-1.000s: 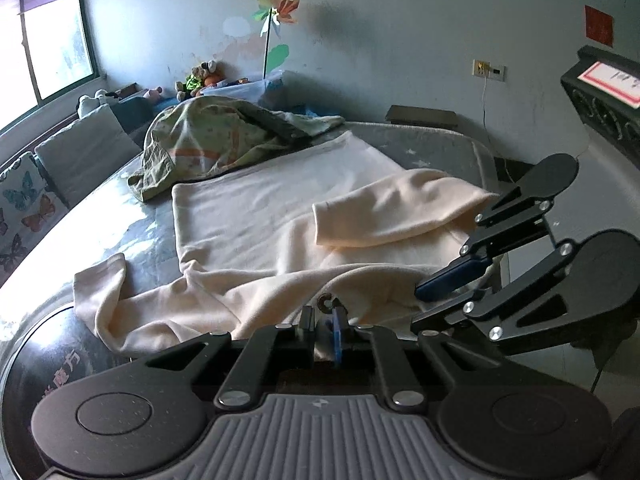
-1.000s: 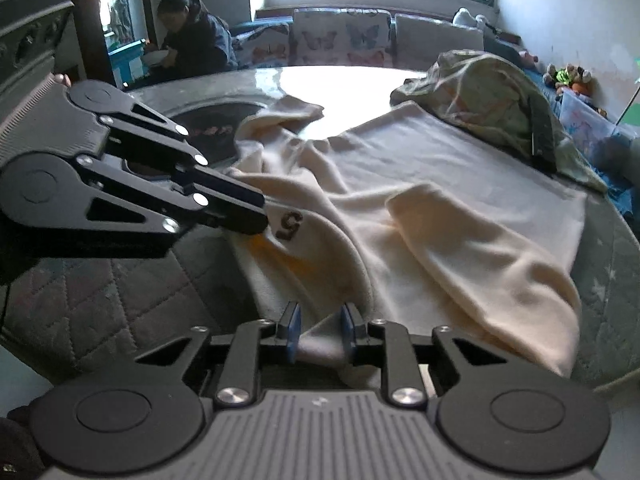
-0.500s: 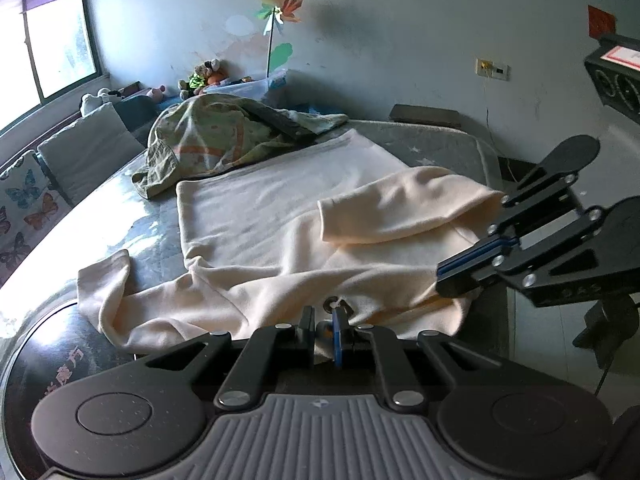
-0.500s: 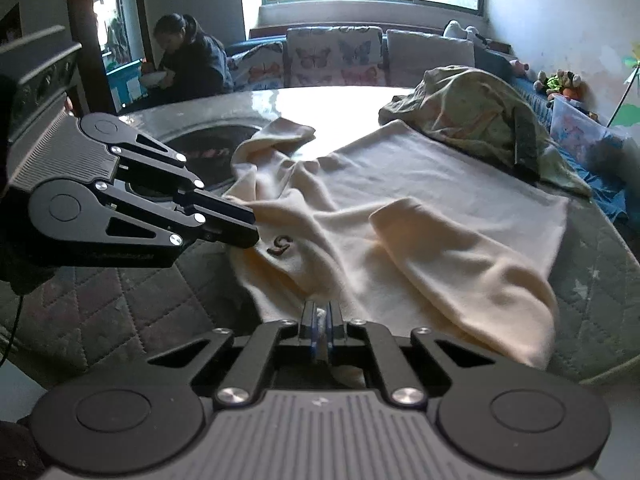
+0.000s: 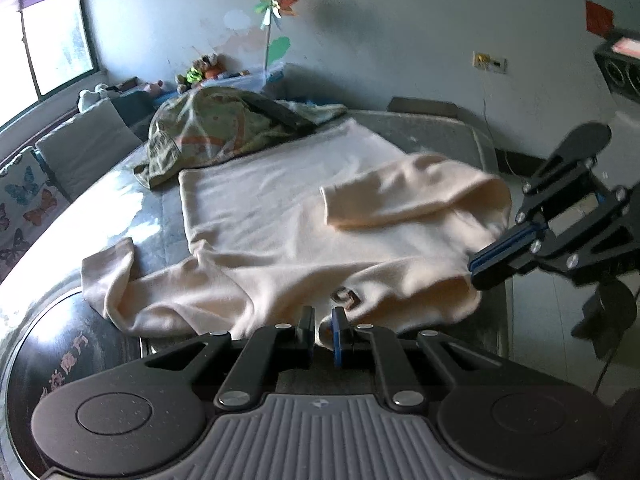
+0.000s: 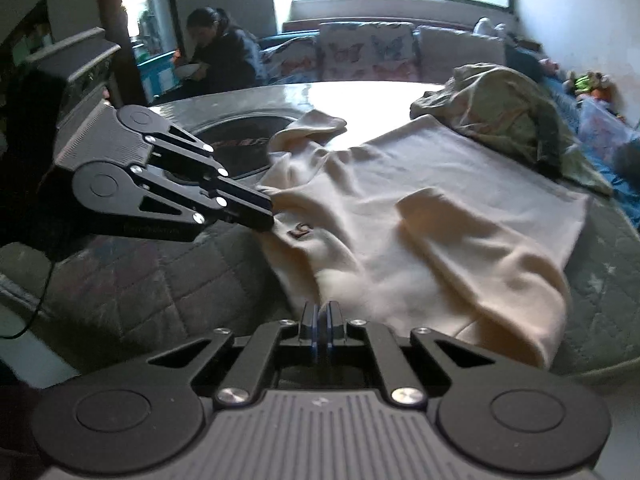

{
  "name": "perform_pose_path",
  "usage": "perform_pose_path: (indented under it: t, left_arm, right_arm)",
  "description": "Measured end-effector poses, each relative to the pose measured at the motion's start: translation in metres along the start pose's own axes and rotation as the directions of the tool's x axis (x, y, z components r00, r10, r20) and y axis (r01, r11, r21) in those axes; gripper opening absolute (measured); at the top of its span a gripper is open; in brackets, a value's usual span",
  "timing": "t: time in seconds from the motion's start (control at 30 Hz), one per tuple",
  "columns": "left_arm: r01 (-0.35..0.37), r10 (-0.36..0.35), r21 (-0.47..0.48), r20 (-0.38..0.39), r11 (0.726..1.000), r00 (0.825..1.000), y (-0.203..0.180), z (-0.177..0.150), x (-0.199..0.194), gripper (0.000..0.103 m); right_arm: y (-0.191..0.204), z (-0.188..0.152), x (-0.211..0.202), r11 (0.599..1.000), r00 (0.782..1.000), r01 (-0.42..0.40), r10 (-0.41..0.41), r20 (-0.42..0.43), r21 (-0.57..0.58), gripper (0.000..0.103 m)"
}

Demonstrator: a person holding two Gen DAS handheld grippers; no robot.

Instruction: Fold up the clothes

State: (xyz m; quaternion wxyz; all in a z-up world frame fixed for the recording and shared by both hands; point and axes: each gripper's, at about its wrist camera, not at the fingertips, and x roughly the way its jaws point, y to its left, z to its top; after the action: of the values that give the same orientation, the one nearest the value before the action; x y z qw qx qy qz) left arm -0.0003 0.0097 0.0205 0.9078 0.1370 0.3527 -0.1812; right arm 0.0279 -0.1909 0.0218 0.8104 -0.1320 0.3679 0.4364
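A: Where is the cream sweater (image 5: 304, 216)?
B: Spread on the counter (image 6: 160, 276), beside the green garment (image 5: 216, 128). My left gripper (image 5: 322, 326) and right gripper (image 6: 320, 316) have jaws pinched on its near edge.
A: Step?
B: Fold beginning; next, I judge, carry that edge toward the green garment.

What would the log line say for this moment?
left gripper: shut on cream sweater near edge | right gripper: shut on cream sweater | sweater: spread on table, one sleeve folded across
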Motion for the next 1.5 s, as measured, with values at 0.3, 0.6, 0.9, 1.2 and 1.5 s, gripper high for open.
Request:
perform_pose_path:
  t: [0.3,0.6,0.9,1.2,1.5]
  left_arm:
    - [0.008,-0.007,-0.019,0.036,1.000,0.999,0.006,0.009,-0.011,0.011]
    - [0.023,-0.023,-0.028,0.015,0.999,1.000,0.000,0.035,0.025,0.011]
    - [0.006,-0.006,-0.098,0.001,0.995,1.000,0.002,0.076,0.069,0.040]
    - [-0.006,-0.005,-0.157,-0.074,0.988,0.997,0.002,0.085,0.113,0.036]
    - [-0.029,0.027,-0.113,-0.022,0.993,0.999,-0.009,0.098,0.098,0.005]
  right_arm:
    - [-0.019,0.019,0.009,0.997,0.997,0.067,-0.068,0.034,0.033,0.006]
    - [-0.005,0.006,0.037,0.999,0.999,0.031,-0.032,-0.039,-0.029,0.015]
    - [-0.031,-0.012,0.006,0.982,0.986,0.157,-0.161,0.032,0.107,0.025]
    - [-0.062,-0.032,-0.026,0.922,0.947,0.280,-0.311,0.083,0.266,0.037]
    - [-0.074,-0.053,-0.045,0.870,0.918,0.303,-0.376,0.125,0.388,0.050]
